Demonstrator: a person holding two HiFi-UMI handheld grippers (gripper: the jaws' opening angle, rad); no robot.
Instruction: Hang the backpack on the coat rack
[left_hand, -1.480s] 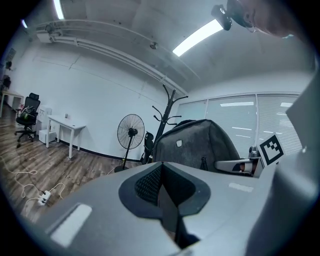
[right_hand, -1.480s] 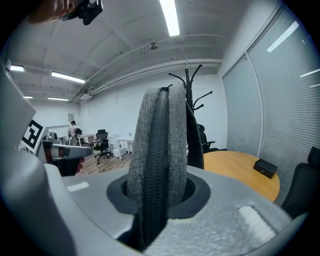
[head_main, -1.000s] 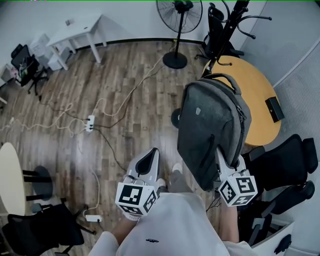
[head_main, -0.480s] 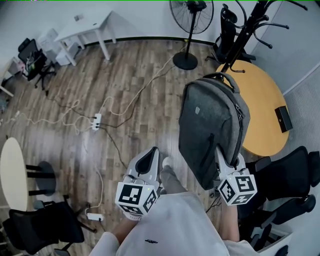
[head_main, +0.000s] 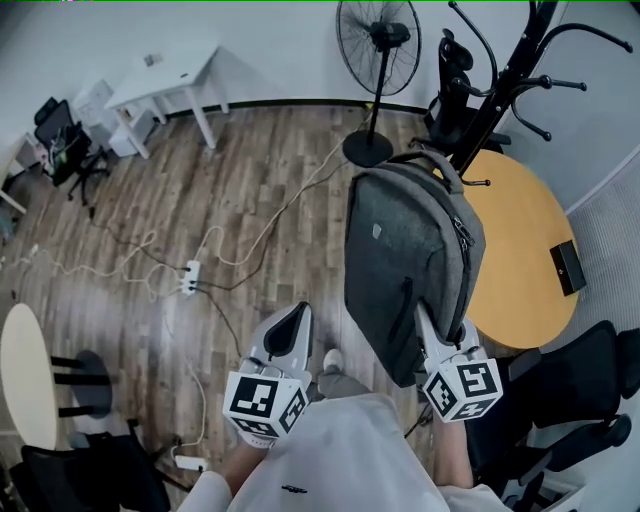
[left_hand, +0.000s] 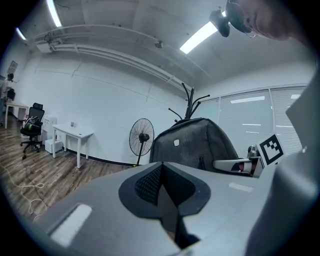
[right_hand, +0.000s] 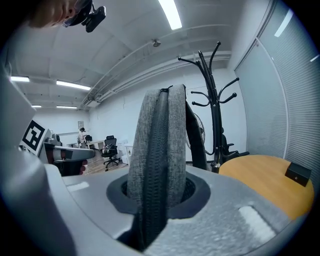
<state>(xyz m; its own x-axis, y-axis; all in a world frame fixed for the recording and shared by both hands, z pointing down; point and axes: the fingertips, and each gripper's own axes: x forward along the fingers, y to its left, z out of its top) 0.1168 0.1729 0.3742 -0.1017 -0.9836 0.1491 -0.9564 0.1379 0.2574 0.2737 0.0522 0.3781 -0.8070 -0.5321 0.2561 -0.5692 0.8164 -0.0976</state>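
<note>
1. The backpack (head_main: 410, 250) is not on the coat rack (head_main: 510, 80) yet. It is up in the air, standing tall over the floor (head_main: 150, 220).
2. The right gripper (head_main: 428, 325) holds it from below. Its jaws pinch the zipped edge at the low end of the bag, and the cloth fills the gap between them.
3. The left gripper (head_main: 290, 325) is beside the bag and does not touch it. Its jaws are closed together with nothing in them.
4. The coat rack stands ahead, behind the round table (head_main: 520, 240). It is near the bag, but they are still apart.
5. I think the main part is still left. The bag must get closer, its top handle (head_main: 435, 165) must go over a hook, and then the jaws must let go.
6. The backpack is grey woven cloth. It looks soft but keeps its shape, with a round top and a dark zipper down the side. The handle is a small cloth loop.
7. The coat rack is thin and black and looks like metal. Its curved hooks stick out like tree branches.
8. The table has a smooth, round, yellow wood top. The floor is brown wood planks with pale cables (head_main: 250, 225) lying on it.
</note>
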